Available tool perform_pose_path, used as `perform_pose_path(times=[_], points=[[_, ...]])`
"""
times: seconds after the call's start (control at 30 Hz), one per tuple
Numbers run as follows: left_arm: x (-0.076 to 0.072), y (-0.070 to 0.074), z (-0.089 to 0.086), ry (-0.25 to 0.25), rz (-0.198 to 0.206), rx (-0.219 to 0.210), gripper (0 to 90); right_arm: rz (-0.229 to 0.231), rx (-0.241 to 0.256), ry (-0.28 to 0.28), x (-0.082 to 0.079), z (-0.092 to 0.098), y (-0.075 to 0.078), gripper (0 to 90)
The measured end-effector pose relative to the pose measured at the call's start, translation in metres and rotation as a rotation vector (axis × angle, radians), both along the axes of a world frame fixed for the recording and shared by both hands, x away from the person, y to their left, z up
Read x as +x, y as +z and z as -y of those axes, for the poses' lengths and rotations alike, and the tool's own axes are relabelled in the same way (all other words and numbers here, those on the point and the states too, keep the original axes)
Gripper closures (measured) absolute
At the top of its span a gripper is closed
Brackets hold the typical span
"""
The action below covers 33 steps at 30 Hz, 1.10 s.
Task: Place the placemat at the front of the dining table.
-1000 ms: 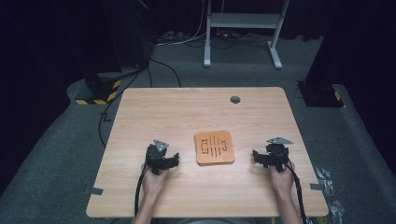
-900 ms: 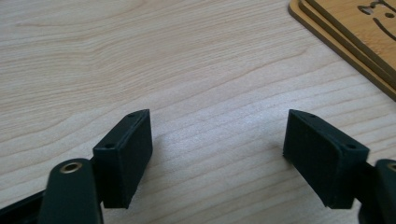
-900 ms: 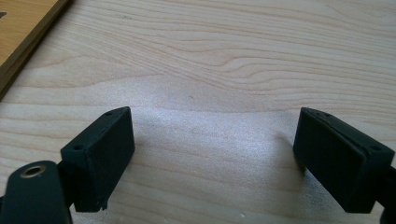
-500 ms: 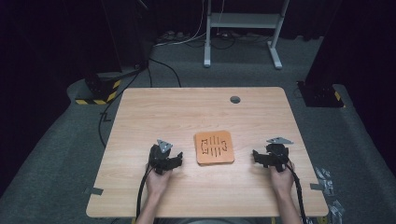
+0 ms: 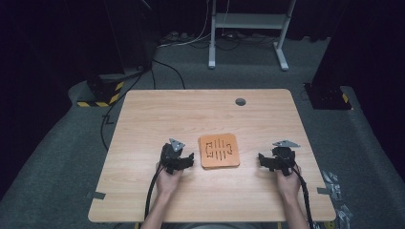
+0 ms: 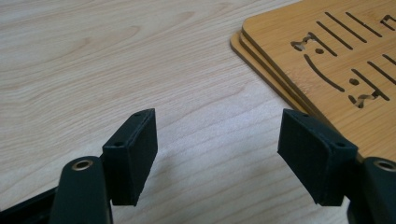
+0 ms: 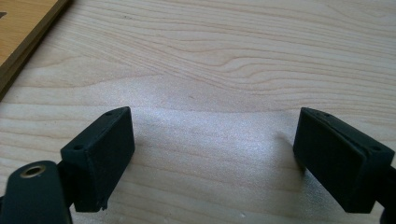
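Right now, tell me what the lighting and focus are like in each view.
High view: the table is lit, the floor around it dark. Left gripper view: the wooden mats are sharp, with a soft sheen on the tabletop. Right gripper view: a pale glare band crosses the wood between the open jaws.

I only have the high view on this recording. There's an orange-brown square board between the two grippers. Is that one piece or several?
Observer: Several. The left gripper view shows the board stack as layers, with three stepped edges at its near corner.
Operator: Are the left gripper's jaws open?
Observer: Yes. The left gripper has its jaws wide apart with bare table between them, and the stack's edge lies just beyond its right-hand jaw in that view.
Operator: And the right one?
Observer: The right gripper is open too, over bare wood, holding nothing. The stack only clips the top left corner of its view.
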<state>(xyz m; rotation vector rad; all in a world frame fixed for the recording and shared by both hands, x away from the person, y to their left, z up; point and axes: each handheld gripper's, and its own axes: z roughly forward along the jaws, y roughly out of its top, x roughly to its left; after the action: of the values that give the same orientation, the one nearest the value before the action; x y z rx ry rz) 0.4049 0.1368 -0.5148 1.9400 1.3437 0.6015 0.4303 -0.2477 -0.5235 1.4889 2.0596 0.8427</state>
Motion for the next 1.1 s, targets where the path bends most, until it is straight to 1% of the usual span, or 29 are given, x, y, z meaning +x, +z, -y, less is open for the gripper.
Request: perform_pose_path(times=[0.1, 0.13, 0.17, 0.2, 0.23, 0.3, 0.5, 0.57, 0.67, 0.7, 0.73, 0.83, 1.1], points=[[0.003, 0.002, 0.005, -0.011, 0.008, 0.016, 28.8, -0.001, 0.001, -0.001, 0.000, 0.000, 0.000, 12.5], [0.004, 0.003, 0.007, -0.006, 0.011, 0.013, 28.8, -0.001, 0.001, 0.000, 0.000, 0.000, 0.000, 12.5], [0.004, 0.004, 0.007, -0.012, 0.017, 0.019, 29.2, 0.000, 0.000, 0.000, 0.000, 0.000, 0.000, 12.5], [0.005, 0.003, 0.008, -0.007, 0.021, 0.004, 30.3, 0.000, 0.000, 0.000, 0.000, 0.000, 0.000, 12.5], [0.006, 0.004, 0.008, -0.008, 0.013, 0.012, 30.1, -0.004, 0.003, -0.002, 0.000, 0.000, 0.000, 12.5], [0.009, 0.003, 0.010, -0.003, 0.002, 0.013, 29.6, 0.000, 0.000, 0.000, 0.000, 0.000, 0.000, 12.5], [0.011, 0.002, 0.017, -0.014, 0.002, 0.010, 29.5, -0.003, 0.002, -0.001, 0.000, 0.000, 0.000, 12.6], [0.012, 0.002, 0.019, -0.015, -0.004, 0.010, 29.5, -0.001, 0.001, 0.000, 0.000, 0.000, 0.000, 12.5], [0.012, 0.001, 0.023, -0.024, -0.004, 0.019, 29.3, -0.005, 0.004, -0.002, 0.000, 0.000, 0.000, 12.5], [0.012, 0.001, 0.024, -0.021, -0.005, 0.016, 29.1, -0.003, 0.002, -0.001, 0.000, 0.000, 0.000, 12.5], [0.013, 0.001, 0.024, -0.022, -0.008, 0.022, 28.9, -0.002, 0.001, -0.001, 0.000, 0.000, 0.000, 12.6], [0.014, 0.000, 0.026, -0.017, -0.009, 0.016, 28.4, -0.004, 0.003, -0.001, 0.000, 0.000, 0.000, 12.5], [0.015, -0.002, 0.029, -0.022, -0.017, 0.008, 28.2, -0.003, 0.002, -0.001, 0.000, 0.000, 0.000, 12.5]])
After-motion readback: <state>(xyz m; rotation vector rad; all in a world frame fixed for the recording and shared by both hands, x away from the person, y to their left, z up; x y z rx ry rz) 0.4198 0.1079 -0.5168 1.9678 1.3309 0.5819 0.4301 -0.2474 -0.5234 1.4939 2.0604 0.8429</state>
